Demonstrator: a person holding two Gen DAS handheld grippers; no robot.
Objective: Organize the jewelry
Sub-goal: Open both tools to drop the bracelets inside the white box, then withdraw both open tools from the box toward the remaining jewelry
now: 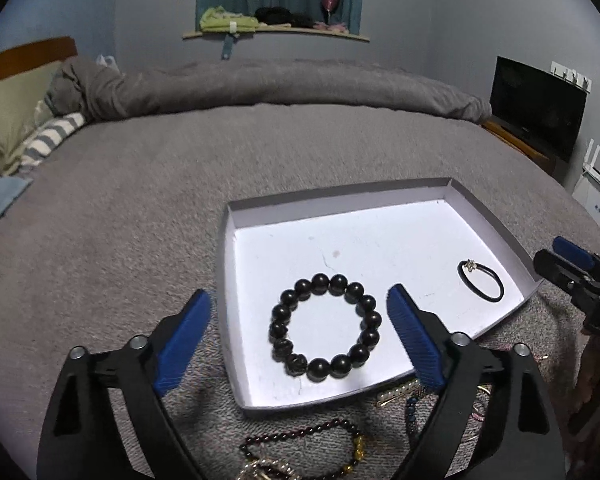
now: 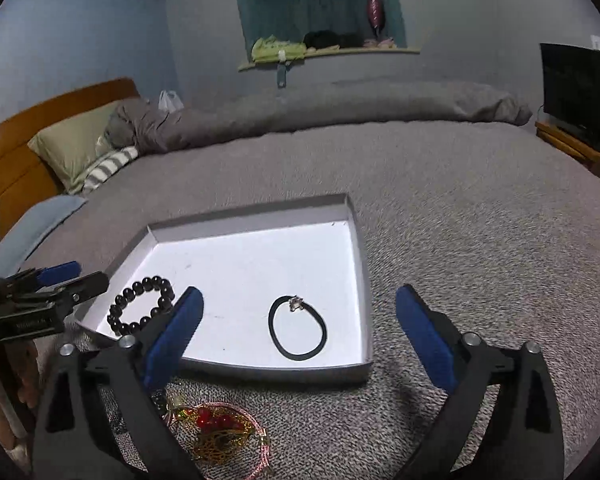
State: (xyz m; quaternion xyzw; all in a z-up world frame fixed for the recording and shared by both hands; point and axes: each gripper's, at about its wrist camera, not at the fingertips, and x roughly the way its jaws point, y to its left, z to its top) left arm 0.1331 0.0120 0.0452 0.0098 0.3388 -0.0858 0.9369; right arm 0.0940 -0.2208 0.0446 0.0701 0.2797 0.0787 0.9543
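Note:
A shallow white tray [image 1: 452,188] lies on the grey bed; it also shows in the right wrist view [image 2: 364,264]. In it lie a black bead bracelet [image 1: 325,328] [image 2: 140,310] and a thin black hair tie with a small charm [image 1: 481,280] [image 2: 297,332]. My left gripper [image 1: 298,336] is open and empty, its fingers either side of the bead bracelet, above it. My right gripper [image 2: 298,336] is open and empty, over the tray's near edge by the hair tie. Loose jewelry lies in front of the tray: a dark red bead strand [image 1: 300,436] and a red-and-gold piece [image 2: 220,436].
The grey blanket [image 1: 140,220] covers the bed. Pillows [image 1: 8,116] and a wooden headboard [image 2: 16,148] are at far left. A dark TV [image 1: 540,108] stands at right. A pearl pin [image 1: 396,394] lies by the tray's near edge. The right gripper shows at the left view's right edge [image 1: 580,276].

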